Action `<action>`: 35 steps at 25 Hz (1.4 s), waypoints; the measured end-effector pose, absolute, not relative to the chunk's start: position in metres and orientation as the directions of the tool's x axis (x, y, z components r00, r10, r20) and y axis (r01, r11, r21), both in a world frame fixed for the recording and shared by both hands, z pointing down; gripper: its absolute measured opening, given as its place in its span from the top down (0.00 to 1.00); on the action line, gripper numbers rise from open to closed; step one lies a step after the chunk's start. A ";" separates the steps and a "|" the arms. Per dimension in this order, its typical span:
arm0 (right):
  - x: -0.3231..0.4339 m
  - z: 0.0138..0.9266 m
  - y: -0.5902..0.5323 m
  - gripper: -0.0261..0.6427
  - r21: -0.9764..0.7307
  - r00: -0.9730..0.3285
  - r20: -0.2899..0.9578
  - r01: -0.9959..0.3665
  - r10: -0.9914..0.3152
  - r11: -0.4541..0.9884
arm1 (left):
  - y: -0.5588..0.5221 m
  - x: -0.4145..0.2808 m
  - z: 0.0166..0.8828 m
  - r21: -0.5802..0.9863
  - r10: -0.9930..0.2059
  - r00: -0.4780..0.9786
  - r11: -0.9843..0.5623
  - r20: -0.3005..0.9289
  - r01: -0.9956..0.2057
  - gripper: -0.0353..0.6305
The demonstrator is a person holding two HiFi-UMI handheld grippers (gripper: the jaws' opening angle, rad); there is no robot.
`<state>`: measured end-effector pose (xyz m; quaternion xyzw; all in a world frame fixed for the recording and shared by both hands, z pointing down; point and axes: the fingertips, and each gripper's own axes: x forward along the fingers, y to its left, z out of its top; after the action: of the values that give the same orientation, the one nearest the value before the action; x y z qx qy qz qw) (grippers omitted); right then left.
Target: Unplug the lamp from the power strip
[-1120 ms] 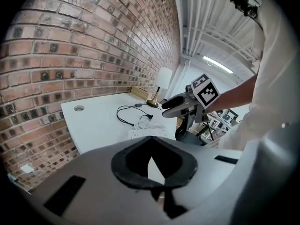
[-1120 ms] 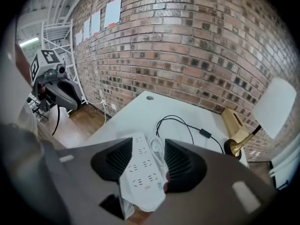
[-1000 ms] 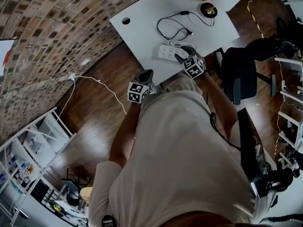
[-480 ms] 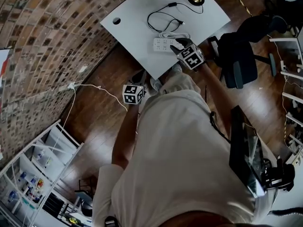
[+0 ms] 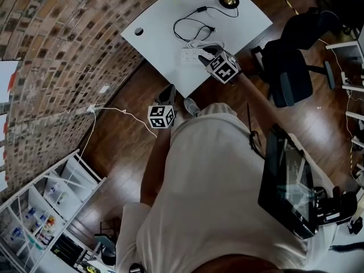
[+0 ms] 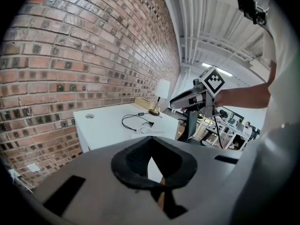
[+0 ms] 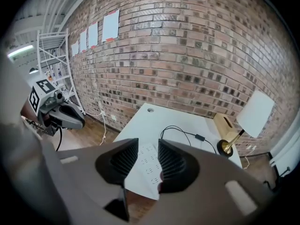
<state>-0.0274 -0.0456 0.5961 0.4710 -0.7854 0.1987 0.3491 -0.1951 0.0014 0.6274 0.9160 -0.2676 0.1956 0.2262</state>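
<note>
A white power strip (image 5: pixel 192 55) lies near the front edge of the white table (image 5: pixel 165 50). The lamp (image 7: pixel 255 114) stands at the far corner on its brass base (image 5: pixel 228 0). From the base a black cord (image 5: pixel 190 27) loops toward the strip. My right gripper (image 5: pixel 206 54) hovers over the strip's right end. Its jaws are closing with a gap still between them. That gap shows only the strip (image 7: pixel 150 167) below; the pads press on nothing. My left gripper (image 5: pixel 169 90) hangs off the table's front edge above the floor, shut and empty.
A black office chair (image 5: pixel 290 67) stands right of the table. The brick wall (image 5: pixel 62 44) runs along the left, with a white cable (image 5: pixel 119 112) on the wooden floor and metal shelving (image 5: pixel 51 209) below. The table has a cable hole (image 5: pixel 139 32).
My right gripper has moved from the table's front edge out over the strip's right end, and its jaws have narrowed. The left gripper has stayed low beside the table.
</note>
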 end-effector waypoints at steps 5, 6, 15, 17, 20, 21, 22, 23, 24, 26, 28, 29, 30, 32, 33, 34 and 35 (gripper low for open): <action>-0.030 0.596 -0.018 0.76 -0.010 -0.345 0.754 -0.857 -0.559 0.516 | 0.017 -0.189 0.607 0.304 -0.433 0.777 -0.745 0.457 -0.594 0.94; -0.030 0.596 -0.010 0.76 -0.014 -0.350 0.759 -0.852 -0.549 0.523 | 0.022 -0.190 0.604 0.302 -0.439 0.773 -0.741 0.458 -0.600 0.94; -0.013 0.597 0.065 0.76 0.003 -0.360 0.775 -0.820 -0.519 0.573 | 0.074 -0.182 0.595 0.261 -0.488 0.728 -0.713 0.481 -0.651 0.94; -0.009 0.595 0.080 0.76 0.004 -0.363 0.768 -0.821 -0.528 0.571 | 0.088 -0.178 0.591 0.250 -0.495 0.724 -0.714 0.481 -0.654 0.94; -0.003 0.594 0.105 0.76 0.002 -0.367 0.762 -0.823 -0.534 0.568 | 0.111 -0.170 0.587 0.228 -0.498 0.717 -0.720 0.488 -0.656 0.94; -0.001 0.594 0.113 0.77 0.002 -0.368 0.760 -0.823 -0.536 0.568 | 0.119 -0.169 0.586 0.223 -0.499 0.714 -0.720 0.491 -0.657 0.94; 0.000 0.594 0.122 0.76 0.003 -0.369 0.759 -0.822 -0.537 0.569 | 0.128 -0.167 0.586 0.220 -0.500 0.711 -0.719 0.495 -0.659 0.94; 0.001 0.593 0.132 0.76 0.003 -0.370 0.757 -0.822 -0.538 0.570 | 0.138 -0.166 0.585 0.218 -0.501 0.708 -0.718 0.498 -0.661 0.94; 0.002 0.593 0.142 0.76 0.002 -0.373 0.754 -0.821 -0.540 0.570 | 0.148 -0.164 0.585 0.217 -0.502 0.706 -0.716 0.500 -0.663 0.94; 0.003 0.593 0.160 0.77 0.001 -0.379 0.744 -0.823 -0.550 0.568 | 0.167 -0.160 0.587 0.215 -0.502 0.702 -0.715 0.504 -0.666 0.94; 0.004 0.594 0.175 0.77 0.000 -0.382 0.732 -0.828 -0.564 0.561 | 0.183 -0.157 0.587 0.212 -0.503 0.699 -0.714 0.508 -0.668 0.94; 0.005 0.595 0.183 0.77 0.000 -0.383 0.727 -0.830 -0.570 0.558 | 0.191 -0.156 0.588 0.211 -0.504 0.698 -0.713 0.509 -0.669 0.94; 0.007 0.596 0.192 0.77 -0.002 -0.383 0.724 -0.833 -0.573 0.554 | 0.200 -0.155 0.589 0.212 -0.504 0.697 -0.712 0.511 -0.670 0.94; 0.010 0.599 0.211 0.77 -0.003 -0.381 0.720 -0.838 -0.581 0.546 | 0.218 -0.153 0.590 0.217 -0.503 0.695 -0.707 0.514 -0.673 0.94; 0.012 0.600 0.218 0.77 0.000 -0.378 0.715 -0.841 -0.588 0.541 | 0.226 -0.152 0.592 0.220 -0.505 0.693 -0.703 0.515 -0.676 0.94; 0.014 0.600 0.224 0.77 0.004 -0.374 0.707 -0.847 -0.600 0.532 | 0.233 -0.152 0.593 0.222 -0.508 0.690 -0.698 0.515 -0.680 0.94; 0.016 0.598 0.228 0.77 0.008 -0.369 0.696 -0.855 -0.616 0.519 | 0.239 -0.153 0.593 0.225 -0.513 0.687 -0.692 0.515 -0.686 0.94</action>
<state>0.0165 0.2282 0.5985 0.4556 -0.8072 0.1810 0.3289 -0.1527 0.2389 0.5934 0.8953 -0.3346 0.2113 0.2045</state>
